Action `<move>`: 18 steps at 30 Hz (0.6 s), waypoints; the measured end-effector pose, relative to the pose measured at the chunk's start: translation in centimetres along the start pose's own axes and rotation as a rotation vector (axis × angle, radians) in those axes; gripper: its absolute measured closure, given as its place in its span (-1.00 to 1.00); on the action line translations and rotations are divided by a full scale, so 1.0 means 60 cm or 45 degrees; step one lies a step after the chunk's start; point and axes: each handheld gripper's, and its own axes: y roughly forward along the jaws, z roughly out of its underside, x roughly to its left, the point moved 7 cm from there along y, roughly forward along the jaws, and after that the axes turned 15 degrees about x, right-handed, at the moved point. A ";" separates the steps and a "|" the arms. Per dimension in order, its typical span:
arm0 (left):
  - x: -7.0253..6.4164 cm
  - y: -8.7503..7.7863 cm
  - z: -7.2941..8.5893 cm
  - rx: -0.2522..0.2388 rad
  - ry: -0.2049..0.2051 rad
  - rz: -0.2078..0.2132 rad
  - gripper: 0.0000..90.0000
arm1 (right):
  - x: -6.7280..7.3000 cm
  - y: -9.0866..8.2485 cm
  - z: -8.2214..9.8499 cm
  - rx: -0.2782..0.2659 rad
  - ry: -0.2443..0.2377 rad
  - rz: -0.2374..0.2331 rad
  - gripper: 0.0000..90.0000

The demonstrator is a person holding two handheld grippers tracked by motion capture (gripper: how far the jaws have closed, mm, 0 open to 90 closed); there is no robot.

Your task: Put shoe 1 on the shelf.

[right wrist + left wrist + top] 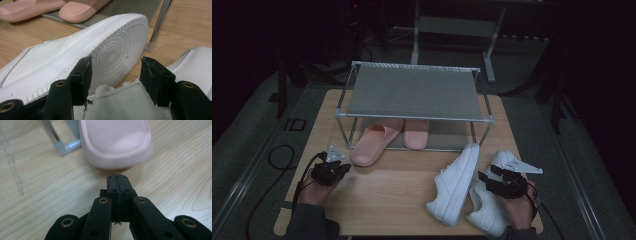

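The left gripper (117, 182), jaws closed and empty, points at the pink slipper (117, 142) heel; closed jaws may push the slipper askew beside the shoe rack (412, 92).

Wood table (402, 185): rack (412, 92), slipper (373, 145), sneakers (455, 185).

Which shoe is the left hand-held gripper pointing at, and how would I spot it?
Start at the metal shoe rack at the back of the wooden table. Two pink slides sit on its bottom shelf; take the left pink slide, whose heel sticks out onto the table toward the left hand-held gripper. Unlike its neighbour, it lies slanted and half off the shelf.
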 end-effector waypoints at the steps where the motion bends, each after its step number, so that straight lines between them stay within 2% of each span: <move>1: 0.001 0.003 0.001 0.007 0.000 0.000 0.98 | 0.000 0.000 0.000 0.000 0.000 0.000 -0.06; 5: 0.001 0.016 0.002 0.029 0.002 0.010 0.98 | 0.000 0.000 0.000 0.000 0.000 0.000 -0.06; 11: 0.000 0.032 -0.011 0.045 0.016 0.019 0.98 | 0.000 0.000 0.000 0.000 -0.001 0.000 -0.06; 18: -0.009 0.037 -0.025 0.053 0.051 0.021 0.98 | 0.000 0.000 0.000 0.000 0.003 -0.001 -0.06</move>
